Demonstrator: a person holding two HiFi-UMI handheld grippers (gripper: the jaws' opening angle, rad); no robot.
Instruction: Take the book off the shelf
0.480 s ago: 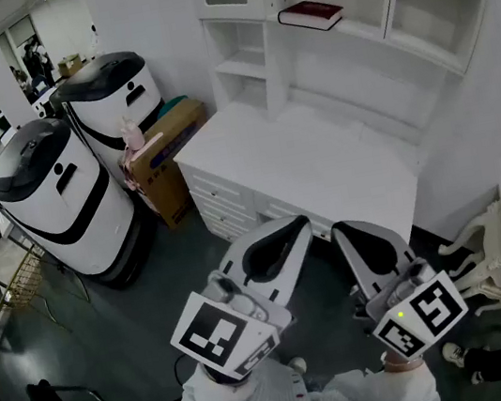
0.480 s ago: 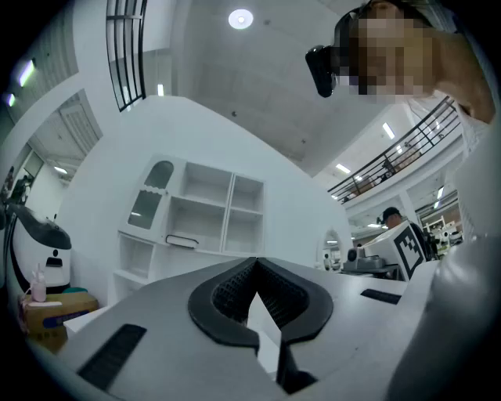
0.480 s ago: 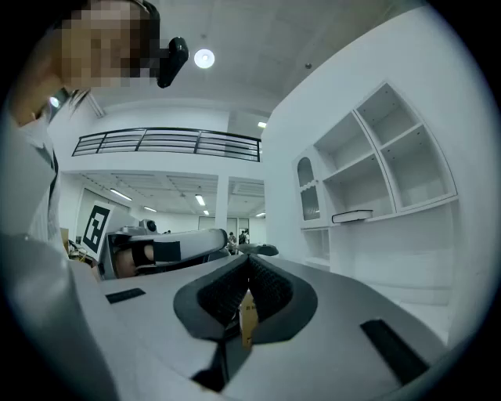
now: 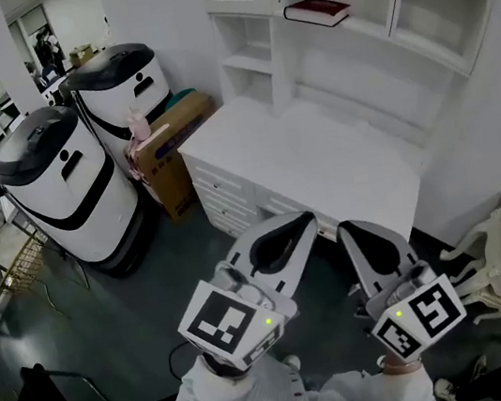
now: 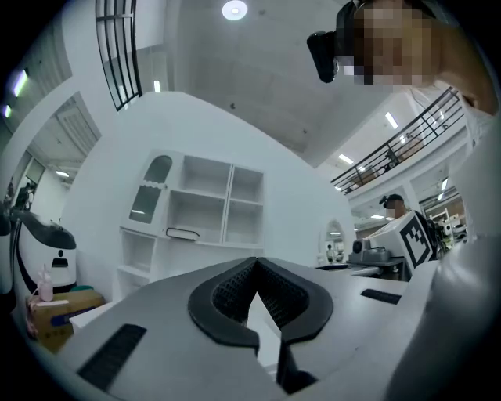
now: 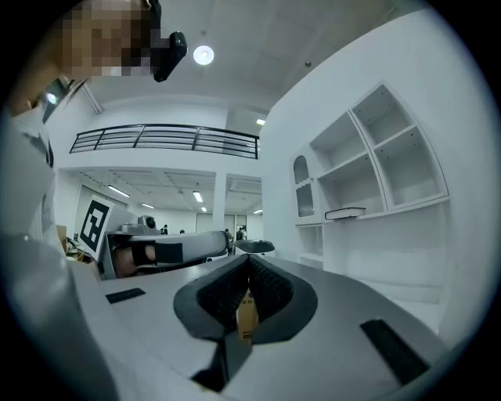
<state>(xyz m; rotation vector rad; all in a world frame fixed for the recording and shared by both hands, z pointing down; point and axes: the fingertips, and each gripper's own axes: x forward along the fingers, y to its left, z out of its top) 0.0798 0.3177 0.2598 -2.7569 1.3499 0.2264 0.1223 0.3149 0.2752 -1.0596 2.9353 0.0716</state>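
- The two white machines and the cardboard box sit slightly further right in the head view than half a second ago. The camera has shifted; nothing was handled.
- The left gripper is empty, its jaws closed. It is held low before the desk, nudged a little to the right.
- The right gripper is also closed and empty, and has hardly moved.
- The book lies flat on the shelf, untouched and well apart from both grippers. The reach has probably barely begun.

Dark red book, white shelf and desk, brown cardboard box
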